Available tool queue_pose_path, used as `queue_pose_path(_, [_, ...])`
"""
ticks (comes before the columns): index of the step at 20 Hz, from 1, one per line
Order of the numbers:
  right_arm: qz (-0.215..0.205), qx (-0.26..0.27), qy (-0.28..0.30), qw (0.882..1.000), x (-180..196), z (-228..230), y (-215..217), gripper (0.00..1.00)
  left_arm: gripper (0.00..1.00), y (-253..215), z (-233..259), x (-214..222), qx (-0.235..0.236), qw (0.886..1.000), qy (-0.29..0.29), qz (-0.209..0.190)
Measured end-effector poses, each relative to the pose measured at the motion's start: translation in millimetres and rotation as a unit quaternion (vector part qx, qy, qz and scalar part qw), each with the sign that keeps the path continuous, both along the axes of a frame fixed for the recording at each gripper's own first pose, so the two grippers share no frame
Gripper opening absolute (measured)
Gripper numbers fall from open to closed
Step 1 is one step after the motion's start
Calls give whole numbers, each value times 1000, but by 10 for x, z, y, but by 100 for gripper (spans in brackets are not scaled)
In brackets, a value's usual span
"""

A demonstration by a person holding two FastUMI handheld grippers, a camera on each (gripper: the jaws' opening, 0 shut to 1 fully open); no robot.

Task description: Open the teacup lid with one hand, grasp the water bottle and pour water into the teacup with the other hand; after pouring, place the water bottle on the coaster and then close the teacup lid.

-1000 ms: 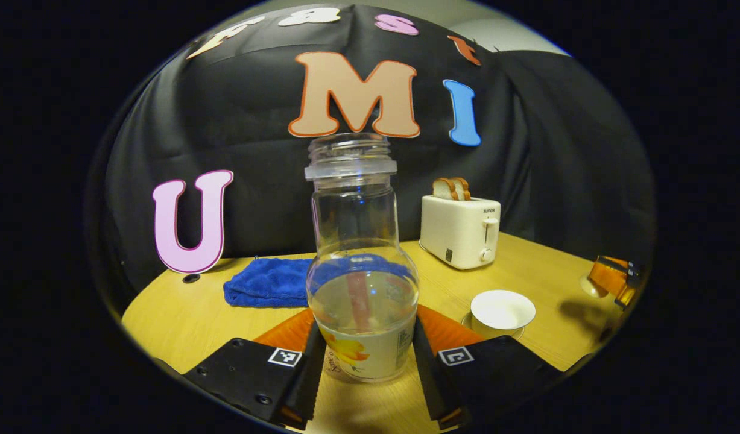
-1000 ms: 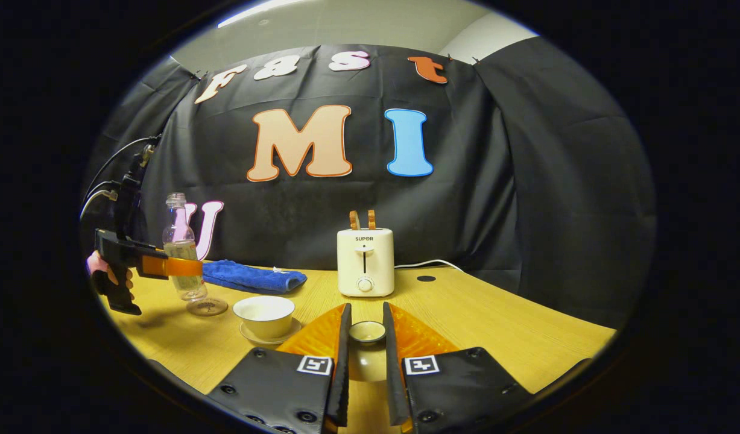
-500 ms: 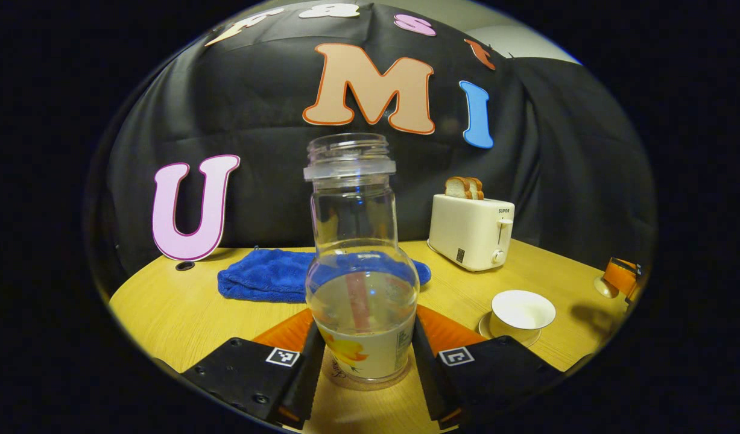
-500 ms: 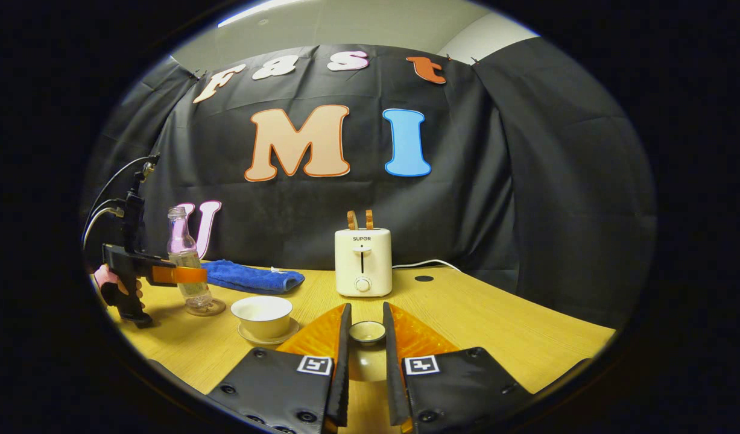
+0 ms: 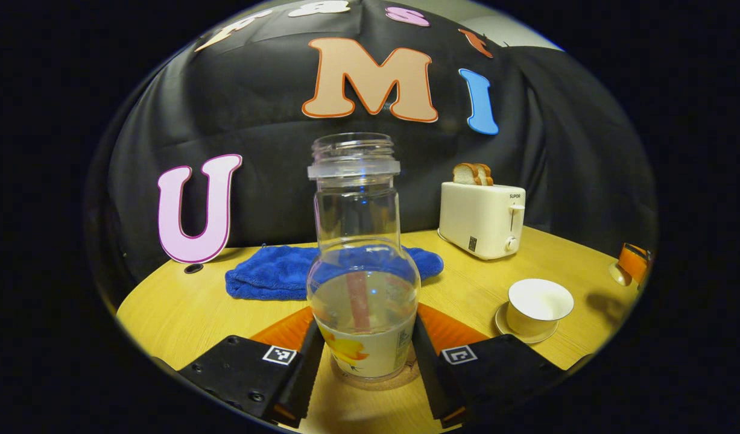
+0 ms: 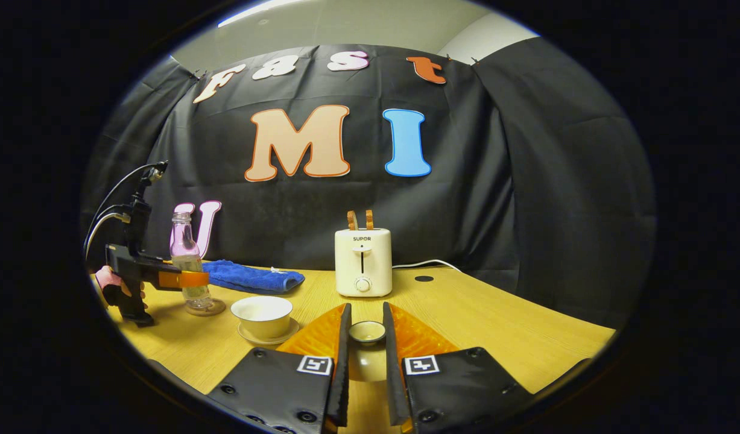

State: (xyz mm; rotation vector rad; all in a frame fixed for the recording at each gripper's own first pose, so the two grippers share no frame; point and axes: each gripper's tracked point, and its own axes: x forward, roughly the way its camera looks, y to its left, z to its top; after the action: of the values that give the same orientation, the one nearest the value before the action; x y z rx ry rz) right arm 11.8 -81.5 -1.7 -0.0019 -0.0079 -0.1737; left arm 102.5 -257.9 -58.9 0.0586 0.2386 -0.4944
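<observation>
Two grippers are at work over the wooden table (image 6: 496, 319). As for writing, the white toaster (image 6: 363, 261) carries a small printed brand word on its front above the slot lever, and the water bottle (image 5: 362, 265) wears a paper label with a yellow flower and some script too small to make out. Each gripper body bears a square black-and-white marker.

In the left gripper view, the left gripper (image 5: 363, 355) has its fingers set about as wide as the bottle's base, one pressing each side of the labelled lower part. That bottle stands upright, uncapped, partly filled with water, its foot on a clear round coaster (image 5: 374, 380) on the table. In the right gripper view the same gripper shows far left, a hand (image 6: 111, 284) wrapped round its grip.

In its own view the right gripper (image 6: 366, 337) has its fingers drawn close together, clamped on the small round lid (image 6: 367, 332) of the teacup, held just off the table in front of the toaster.

Close by, the white teacup (image 6: 263, 315) sits open on its saucer (image 6: 272, 335), just right of the bottle. Behind it, a blue towel (image 6: 252, 278) lies folded against the black cloth, and two slices of bread (image 5: 473, 174) stick up from the toaster.
</observation>
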Motion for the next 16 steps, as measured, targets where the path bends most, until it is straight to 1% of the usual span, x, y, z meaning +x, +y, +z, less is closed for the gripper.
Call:
queue_pose_path(1, [0,0,0,1000,1,2,0,31,72,0,-4,0,0,1000,1,-1])
queue_pose_path(3, [0,0,0,1000,2,0,-2,28,72,-3,-22,-16,2,1000,6,-4])
queue_pose_path(6, [0,0,0,1000,0,0,-2,29,74,-10,-17,-19,-1,1000,4,-6])
queue_pose_path(8, [0,0,0,1000,3,-1,-3,28,74,-28,-21,-28,-4,1000,6,-10])
queue_pose_path(9, [0,0,0,1000,0,2,-1,28,76,-26,-17,-31,-5,1000,7,-11])
queue_pose_path(10, [0,0,0,1000,0,0,-3,29,84,-22,-23,-43,-6,1000,9,-11])
queue_pose_path(11, [0,0,0,1000,0,4,0,29,88,-28,-15,-44,-9,1000,8,-11])
queue_pose_path(13, [0,0,0,1000,-5,4,0,29,89,-24,11,-61,-13,1000,0,-11])
queue_pose_path(16, [0,0,0,1000,3,-3,-1,28,94,26,21,-36,-9,1000,-11,-6])
